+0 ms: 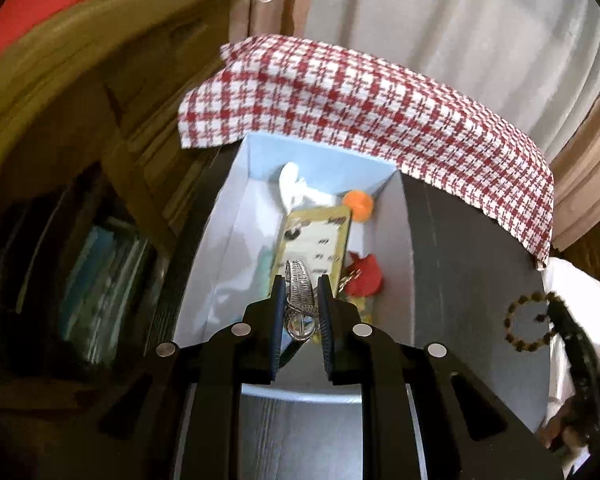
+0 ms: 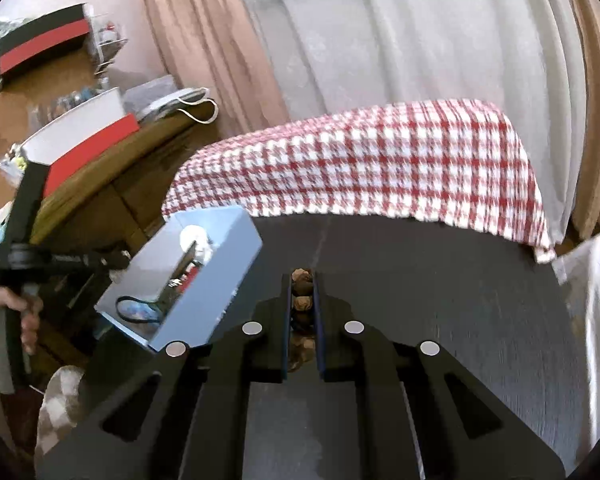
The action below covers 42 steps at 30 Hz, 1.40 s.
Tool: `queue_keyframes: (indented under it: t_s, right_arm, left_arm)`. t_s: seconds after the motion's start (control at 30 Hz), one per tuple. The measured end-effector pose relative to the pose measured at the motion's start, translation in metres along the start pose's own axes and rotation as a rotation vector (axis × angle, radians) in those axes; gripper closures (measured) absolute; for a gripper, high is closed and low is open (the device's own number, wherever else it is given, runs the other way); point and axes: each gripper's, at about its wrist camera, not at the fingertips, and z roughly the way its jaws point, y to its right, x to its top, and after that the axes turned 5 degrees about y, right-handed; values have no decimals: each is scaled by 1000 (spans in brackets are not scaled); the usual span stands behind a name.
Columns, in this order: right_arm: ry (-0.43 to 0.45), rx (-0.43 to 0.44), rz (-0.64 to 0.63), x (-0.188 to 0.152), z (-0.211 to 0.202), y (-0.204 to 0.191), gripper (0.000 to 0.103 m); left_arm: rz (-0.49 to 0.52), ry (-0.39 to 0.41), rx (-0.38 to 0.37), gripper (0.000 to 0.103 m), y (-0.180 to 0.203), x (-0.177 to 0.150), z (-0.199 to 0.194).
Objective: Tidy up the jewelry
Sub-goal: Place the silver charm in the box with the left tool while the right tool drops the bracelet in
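Observation:
My left gripper [image 1: 301, 283] is shut on a silver mesh-band watch [image 1: 299, 298] and holds it over the open light-blue box [image 1: 236, 216]. The box holds a yellow card [image 1: 312, 240], a white item [image 1: 292, 184], an orange ball [image 1: 358, 203] and a red piece [image 1: 362, 274]. My right gripper [image 2: 302, 280] is shut on a brown bead bracelet [image 2: 302, 286] above the dark table [image 2: 440, 292]. The bracelet's loop [image 1: 530, 322] hangs from the right gripper in the left wrist view. The box [image 2: 228, 272] lies left of the right gripper.
A red-and-white checked cloth [image 1: 360, 108] covers the table's far end, also in the right wrist view [image 2: 360, 160]. A wooden cabinet [image 1: 60, 120] with red boxes [image 2: 88, 148] stands left. Curtains [image 2: 380, 32] hang behind. A white fabric [image 2: 596, 320] lies at right.

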Motion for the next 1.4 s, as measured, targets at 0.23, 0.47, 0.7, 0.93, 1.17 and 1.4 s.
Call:
queue_keyframes:
  t_s: [0.23,0.47,0.7,0.93,1.17,1.4]
  right_arm:
    - [15,63,-65,18,0,-46,92]
    - [-9,142,-97,23,21,-88,92]
    - [-79,213,-123,18,52,-122,92]
    - [-165,216,-134,2,88,-130,92]
    - [-224,130,-147,-9,117,-116,92]
    - [-198,91,-139,-8,122,-106,87]
  left_arm:
    - [-62,-14,-23,86,-23,-24,11]
    - [-92,3,-66,86,-35,-26,15]
    - [-98,4,-84,86,-42,-30,20]
    - [-81,16,-92,86,-45,-30,19]
    - [-58,29,-105,86,-50,-34,15]
    - [-69,61,-70,85,-57,-32,9]
